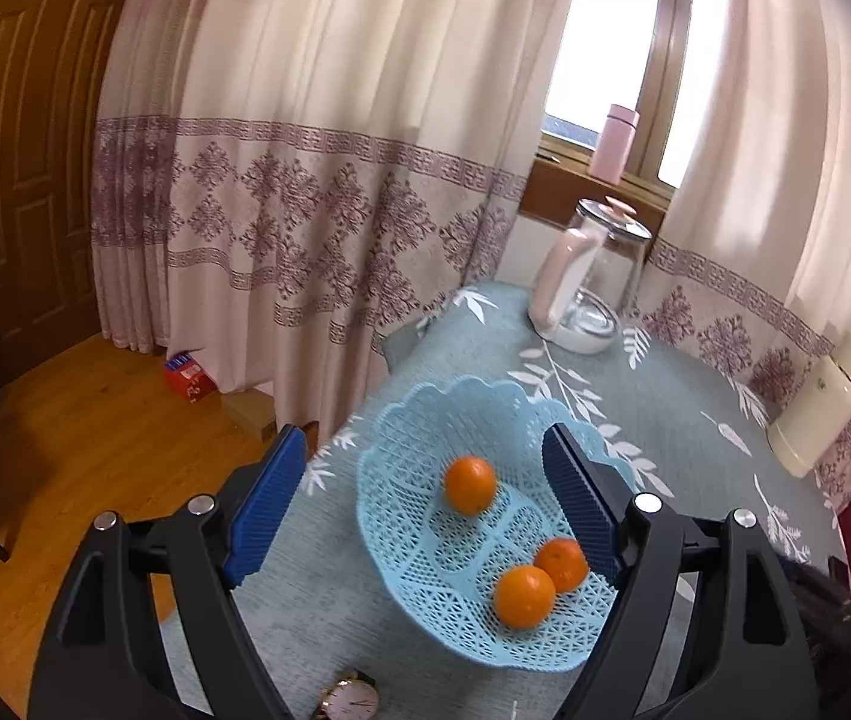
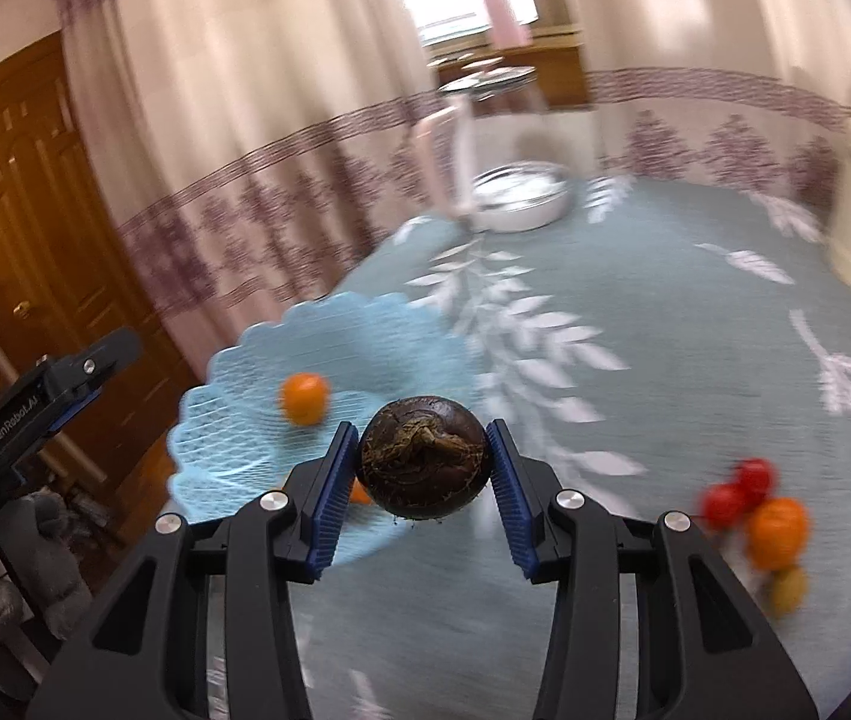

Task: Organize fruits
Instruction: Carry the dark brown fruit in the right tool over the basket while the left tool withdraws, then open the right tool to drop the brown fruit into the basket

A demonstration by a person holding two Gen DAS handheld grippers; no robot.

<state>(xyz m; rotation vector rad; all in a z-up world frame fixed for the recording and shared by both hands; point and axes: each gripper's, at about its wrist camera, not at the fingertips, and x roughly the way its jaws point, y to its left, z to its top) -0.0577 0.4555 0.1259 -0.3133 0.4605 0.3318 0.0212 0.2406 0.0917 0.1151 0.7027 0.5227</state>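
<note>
A light blue lattice basket (image 1: 407,480) sits on the teal leaf-print tablecloth and holds three oranges (image 1: 470,485) (image 1: 524,596) (image 1: 562,564). My left gripper (image 1: 425,492) hovers open above the basket with nothing between its blue pads. In the right wrist view my right gripper (image 2: 424,468) is shut on a dark brown round fruit (image 2: 424,462), held just over the near rim of the basket (image 2: 233,414). One orange (image 2: 305,398) shows in the basket there. A blurred pile of red fruits (image 2: 737,489), an orange (image 2: 779,531) and a yellow fruit (image 2: 788,588) lies on the cloth at the right.
A glass kettle on a white base (image 1: 587,276) stands at the table's far end. A cream appliance (image 1: 815,414) stands at the right edge. A wristwatch (image 1: 350,699) lies near the front. Curtains, a wooden door and wood floor lie to the left of the table.
</note>
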